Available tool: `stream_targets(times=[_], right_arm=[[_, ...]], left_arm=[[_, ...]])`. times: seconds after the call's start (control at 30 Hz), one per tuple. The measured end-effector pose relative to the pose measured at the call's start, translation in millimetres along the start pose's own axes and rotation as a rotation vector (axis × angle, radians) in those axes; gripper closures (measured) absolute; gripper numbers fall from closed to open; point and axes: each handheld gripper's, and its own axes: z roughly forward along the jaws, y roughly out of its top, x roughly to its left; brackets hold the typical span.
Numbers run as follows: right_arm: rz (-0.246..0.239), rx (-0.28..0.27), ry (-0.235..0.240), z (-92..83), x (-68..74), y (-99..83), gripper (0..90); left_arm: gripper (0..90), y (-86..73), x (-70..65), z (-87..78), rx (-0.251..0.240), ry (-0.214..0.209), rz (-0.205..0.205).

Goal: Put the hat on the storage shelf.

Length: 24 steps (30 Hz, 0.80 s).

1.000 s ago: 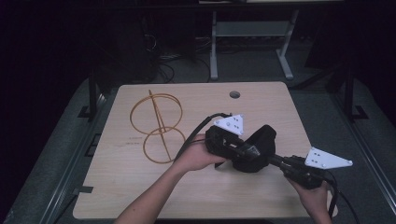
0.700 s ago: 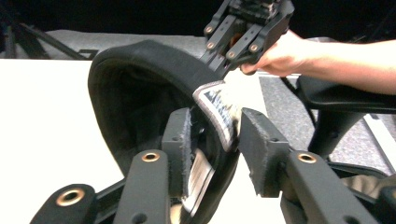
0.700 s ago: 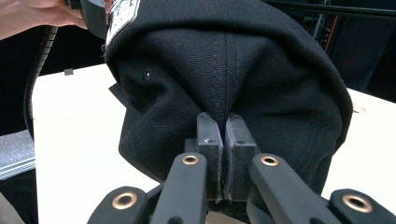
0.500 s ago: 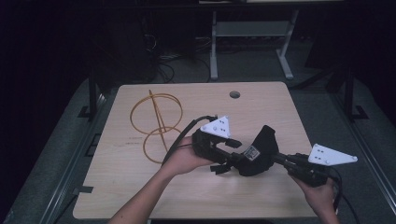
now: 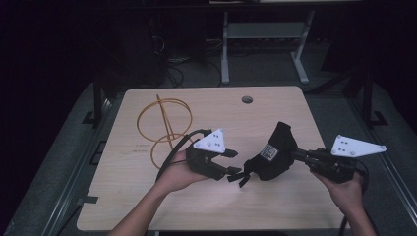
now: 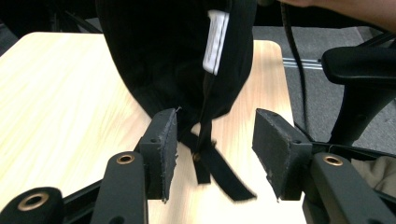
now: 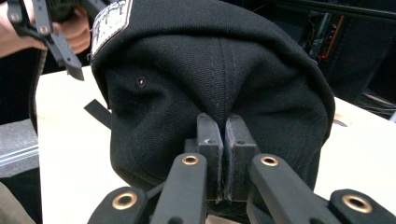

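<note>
The right tool [image 5: 295, 155] pinched a black cap [image 5: 273, 156], holding it just above the counter [image 5: 275, 105]. The left tool [image 5: 235, 163] stood wide open around the cap's strap [image 6: 212, 165].

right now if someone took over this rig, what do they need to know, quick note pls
Right gripper: shut on the fabric of the black cap, holding it up over the table.
Left gripper: open, jaws either side of the cap's back strap, not gripping it.
An orange wire hoop lies at the table's far left, untouched.
Done: the cap is lifted and held by the right gripper.
Left: probably close the left gripper on the strap, then go on handling the cap with both grippers.
</note>
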Motion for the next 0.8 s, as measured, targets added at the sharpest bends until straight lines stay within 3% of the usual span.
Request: stream_targets(times=[0.1, 0.27, 0.43, 0.8], right_arm=[[0.017, 0.004, 0.011, 2.5, -4.3, 5.0, 86.9], [-0.001, 0.034, 0.014, 7.7, -10.3, 16.6, 86.8], [-0.005, 0.027, 0.023, 8.4, -17.7, 29.7, 86.8], [-0.052, 0.047, 0.051, 17.6, -23.3, 77.5, 86.7]], left_arm=[[47.1, -7.2, -0.6, -3.6, 0.002, 0.015, -0.014], [44.4, -20.9, -2.9, -6.2, 0.019, 0.029, -0.025], [43.2, -32.8, -6.2, -8.7, 0.025, 0.035, -0.036], [39.8, -53.7, -12.0, -13.0, 0.026, 0.043, -0.057]])
